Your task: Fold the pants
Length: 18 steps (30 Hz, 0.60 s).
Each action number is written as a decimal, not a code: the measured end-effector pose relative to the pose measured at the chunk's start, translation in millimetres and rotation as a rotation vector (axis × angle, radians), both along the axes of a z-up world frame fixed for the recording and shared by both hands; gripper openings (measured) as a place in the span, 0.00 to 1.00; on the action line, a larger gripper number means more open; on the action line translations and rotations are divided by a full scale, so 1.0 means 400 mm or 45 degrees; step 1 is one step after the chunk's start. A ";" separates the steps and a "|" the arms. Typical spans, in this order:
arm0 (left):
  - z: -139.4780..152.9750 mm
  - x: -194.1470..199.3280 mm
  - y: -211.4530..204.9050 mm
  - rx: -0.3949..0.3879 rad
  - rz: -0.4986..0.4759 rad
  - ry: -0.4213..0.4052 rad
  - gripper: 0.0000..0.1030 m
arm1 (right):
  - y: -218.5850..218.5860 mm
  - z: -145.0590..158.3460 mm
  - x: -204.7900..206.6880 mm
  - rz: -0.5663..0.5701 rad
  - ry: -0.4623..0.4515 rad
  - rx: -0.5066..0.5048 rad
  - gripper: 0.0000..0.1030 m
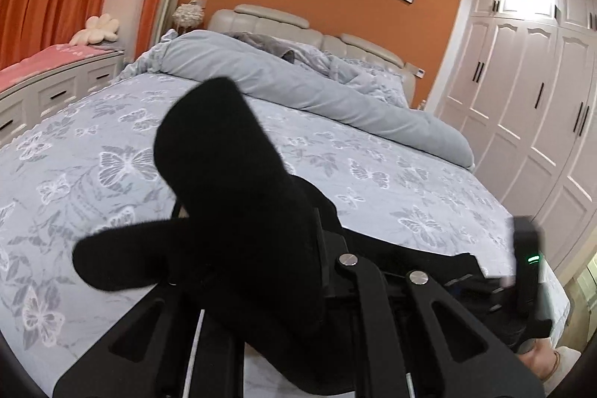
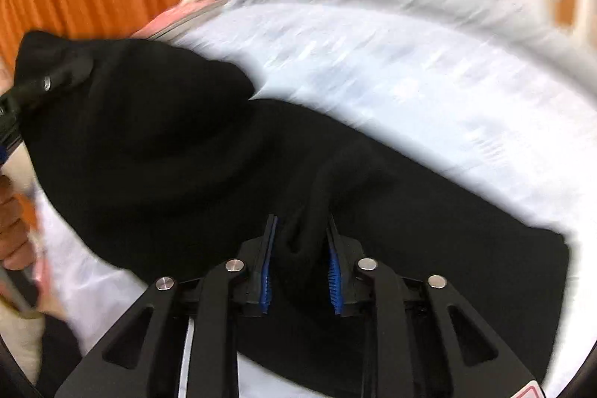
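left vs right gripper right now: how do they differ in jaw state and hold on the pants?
Left gripper is shut on the black pants, lifting a bunch off the bed; right gripper has its jaws apart. Left fingers are buried in cloth; right gripper's blue pads show, with a fold between them, not pressed. Both work the same pants.

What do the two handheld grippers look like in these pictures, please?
Both are matte black. The right gripper has flat linkage arms with teardrop cut-outs, round silver pivot bolts, and ribbed blue pads lining its fingers. The left gripper shows the same black linkages and silver bolts, but its fingers are hidden. From the left wrist view, the right gripper's body carries a small green light.
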<state>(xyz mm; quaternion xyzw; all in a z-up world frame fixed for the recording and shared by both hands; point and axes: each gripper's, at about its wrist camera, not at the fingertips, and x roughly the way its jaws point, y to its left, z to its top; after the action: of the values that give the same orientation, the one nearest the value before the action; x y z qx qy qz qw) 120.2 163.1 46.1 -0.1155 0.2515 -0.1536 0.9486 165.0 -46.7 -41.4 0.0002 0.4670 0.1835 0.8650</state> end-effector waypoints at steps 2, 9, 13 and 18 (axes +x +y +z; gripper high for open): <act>0.001 -0.003 -0.022 0.025 -0.018 -0.010 0.11 | -0.006 -0.063 0.009 0.010 0.088 0.038 0.36; 0.043 -0.050 -0.207 0.097 -0.166 -0.112 0.11 | -0.300 0.168 -0.088 -0.386 -0.297 0.146 0.86; 0.011 -0.087 -0.446 0.064 -0.414 -0.095 0.45 | -0.522 0.132 -0.129 -0.653 -0.229 0.274 0.86; -0.128 -0.199 -0.680 0.296 -0.691 -0.014 0.90 | -0.657 0.047 -0.170 -0.749 -0.033 0.309 0.86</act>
<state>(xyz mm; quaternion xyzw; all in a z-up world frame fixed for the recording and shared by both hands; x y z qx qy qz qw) 40.7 -108.9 -5.1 0.0663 0.2841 -0.3725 0.8810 96.8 -309.7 -22.8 0.2361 0.4105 -0.0204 0.8805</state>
